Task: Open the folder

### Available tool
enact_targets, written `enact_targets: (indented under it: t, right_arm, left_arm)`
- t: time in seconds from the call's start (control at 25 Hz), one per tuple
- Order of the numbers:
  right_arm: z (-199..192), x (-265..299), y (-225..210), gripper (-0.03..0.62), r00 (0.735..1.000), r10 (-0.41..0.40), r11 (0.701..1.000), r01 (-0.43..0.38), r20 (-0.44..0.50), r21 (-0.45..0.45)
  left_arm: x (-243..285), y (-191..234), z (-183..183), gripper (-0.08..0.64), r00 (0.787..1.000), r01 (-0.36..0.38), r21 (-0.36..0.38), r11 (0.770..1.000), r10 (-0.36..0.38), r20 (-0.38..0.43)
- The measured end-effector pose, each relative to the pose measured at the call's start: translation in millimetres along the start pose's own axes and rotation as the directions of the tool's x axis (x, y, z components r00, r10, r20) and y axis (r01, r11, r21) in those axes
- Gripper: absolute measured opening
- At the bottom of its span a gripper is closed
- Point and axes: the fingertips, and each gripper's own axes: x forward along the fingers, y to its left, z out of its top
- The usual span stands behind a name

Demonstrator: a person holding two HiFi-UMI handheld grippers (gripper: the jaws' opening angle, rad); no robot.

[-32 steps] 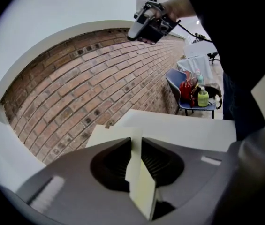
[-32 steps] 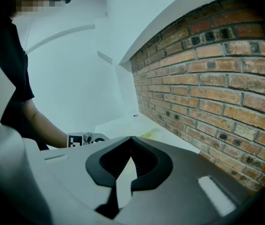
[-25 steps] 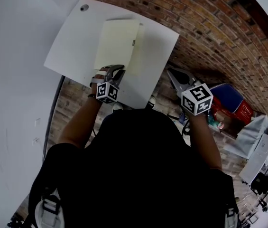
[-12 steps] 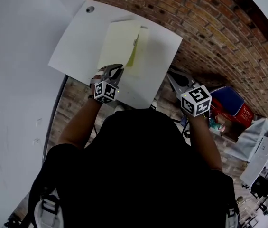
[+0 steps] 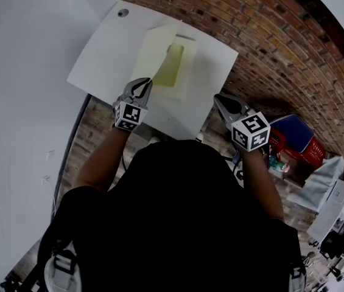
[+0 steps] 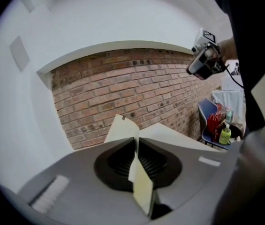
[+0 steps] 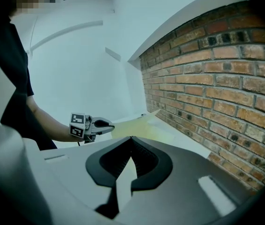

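Lifting the cover [image 5: 159,47]: against a second ago it has swung up off the pale yellow folder [image 5: 173,69], which lies mid-surface, inside now showing, so opening looks about half done. Left fingers [image 5: 138,90] clamped on the cover's edge. Right fingers [image 5: 225,106] closed, empty, off the surface's edge. White surface [image 5: 105,53] butts a brick wall [image 5: 269,35]; white wall [image 5: 19,102] at left.
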Motion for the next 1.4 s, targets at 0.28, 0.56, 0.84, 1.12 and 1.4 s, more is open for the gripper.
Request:
enact_targets:
  t: [0.28, 0.56, 0.84, 1.12, 1.4]
  right_arm:
    - [1, 4, 10, 0.002, 1.000, 0.010, 1.000, -0.010, 0.003, -0.004]
    - [-1, 7, 18, 0.002, 1.000, 0.016, 1.000, -0.016, 0.002, 0.001]
    - [-4, 8, 22, 0.002, 1.000, 0.012, 1.000, -0.012, -0.001, 0.009]
    - [-5, 10, 25, 0.002, 1.000, 0.005, 1.000, -0.005, -0.004, 0.017]
    - [-5, 13, 23, 0.002, 1.000, -0.004, 1.000, 0.005, -0.010, 0.019]
  left_arm:
    - [-21, 36, 1, 0.014, 0.996, -0.075, -0.198, 0.977, 0.083, 0.036]
    - [-41, 73, -21, 0.012, 0.982, -0.159, -0.387, 0.908, 0.187, 0.036]
    - [-57, 100, -40, 0.012, 0.968, -0.180, -0.563, 0.807, 0.246, 0.043]
    - [-71, 127, -55, 0.012, 0.956, -0.203, -0.641, 0.740, 0.291, 0.034]
    - [-80, 149, -72, 0.011, 0.947, -0.218, -0.710, 0.670, 0.322, 0.014]
